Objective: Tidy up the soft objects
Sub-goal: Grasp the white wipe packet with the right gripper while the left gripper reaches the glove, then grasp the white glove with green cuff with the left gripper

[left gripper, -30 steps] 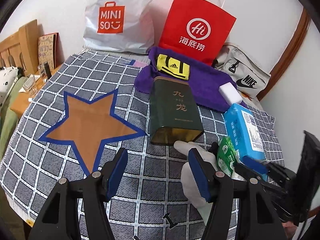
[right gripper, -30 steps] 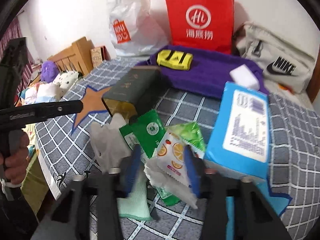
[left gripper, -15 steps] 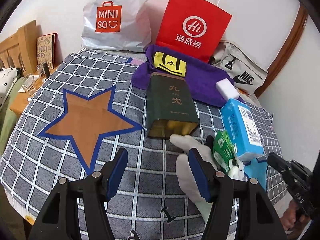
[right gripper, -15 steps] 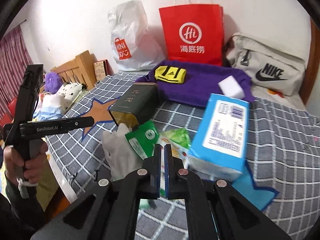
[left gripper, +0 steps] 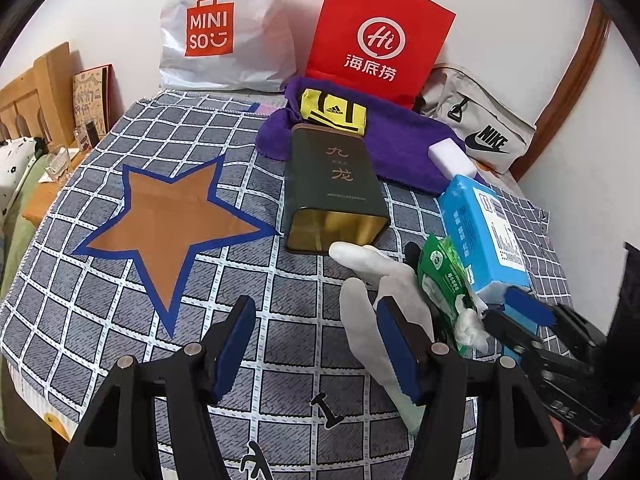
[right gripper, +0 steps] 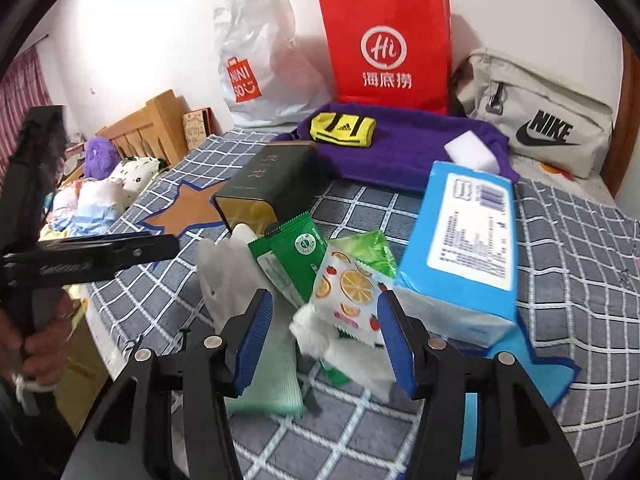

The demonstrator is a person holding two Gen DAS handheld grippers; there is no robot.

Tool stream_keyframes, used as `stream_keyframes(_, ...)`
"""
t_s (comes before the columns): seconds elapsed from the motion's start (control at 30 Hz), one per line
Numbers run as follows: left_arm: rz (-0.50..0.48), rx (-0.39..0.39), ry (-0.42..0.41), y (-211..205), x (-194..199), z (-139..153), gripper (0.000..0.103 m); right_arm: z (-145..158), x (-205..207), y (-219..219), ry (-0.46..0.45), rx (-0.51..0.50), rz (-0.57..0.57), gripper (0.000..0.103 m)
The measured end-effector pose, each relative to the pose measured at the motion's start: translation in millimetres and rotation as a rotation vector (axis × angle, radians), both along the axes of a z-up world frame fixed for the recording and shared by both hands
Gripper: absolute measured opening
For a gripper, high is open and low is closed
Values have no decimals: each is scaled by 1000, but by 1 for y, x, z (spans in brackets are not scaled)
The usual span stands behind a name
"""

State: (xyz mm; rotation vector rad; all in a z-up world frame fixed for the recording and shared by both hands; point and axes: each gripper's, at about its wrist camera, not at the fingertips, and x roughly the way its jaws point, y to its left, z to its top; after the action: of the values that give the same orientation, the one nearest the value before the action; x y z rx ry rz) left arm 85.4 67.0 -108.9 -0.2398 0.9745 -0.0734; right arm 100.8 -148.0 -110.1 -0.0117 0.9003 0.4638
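Tongs, right [right gripper: 325,330], spread wide around fruit-printed white sachet [right gripper: 347,292], framing a grab; left tongs [left gripper: 314,346] also apart, empty, beside white rubber glove [left gripper: 370,280].

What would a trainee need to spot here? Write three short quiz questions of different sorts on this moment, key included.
1. True or false: the right gripper is shut on the fruit-print packet.
2. Which thing lies on the purple towel? A) blue tissue pack B) yellow Adidas cloth C) white glove
3. Fill in: the open end of the dark green tin faces the ____ glove.

Key: 1 false, its jaws stand open around the packet; 2 B; 3 white.
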Motion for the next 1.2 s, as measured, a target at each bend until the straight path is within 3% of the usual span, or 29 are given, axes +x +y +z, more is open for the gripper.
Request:
stream_keyframes(0.1,-5,-6,7,-1,2,-3,61,-11,10,6,7,-46,-50,54)
stream_keyframes(0.17,-11,-11,10,-2,4,-5,61,-19,16,8,24,-74,-64,48)
stream_keyframes(0.2,-14,-13,12,-2,5,-7,61,-24,19,8,47,-80,-67,39)
stream_keyframes(0.23,-16,-15,16,-2,6,-8,61,-26,21,6,62,-72,-70,23)
stream_keyframes(0.43,-24,-24,32,2,11,-15,61,-6,11,-16,36,-23,-99,7)
stream_keyframes(0.57,-43,-48,31,2,10,-16,61,5,2,-34,47,40,-114,6)
stream_keyframes(0.77,-117,-80,48,-18,7,-24,61,4,-18,-63,82,14,-141,5)
stream_keyframes(1.0,-142,-39,77,-49,15,-41,61,-26,-20,-79,144,2,-164,6)
stream_keyframes(1.03,-139,-24,64,-50,15,-40,59,-29,-19,-79,151,6,-161,7)
stream_keyframes(1.07,-137,-9,51,-51,14,-39,42,-33,-17,-78,159,9,-157,8)
stream_keyframes(1.13,-150,8,56,-50,14,-37,19,-40,-13,-76,173,-1,-150,10)
stream_keyframes(1.2,-147,-16,49,-40,12,-34,10,-48,-11,-76,182,-15,-154,9)
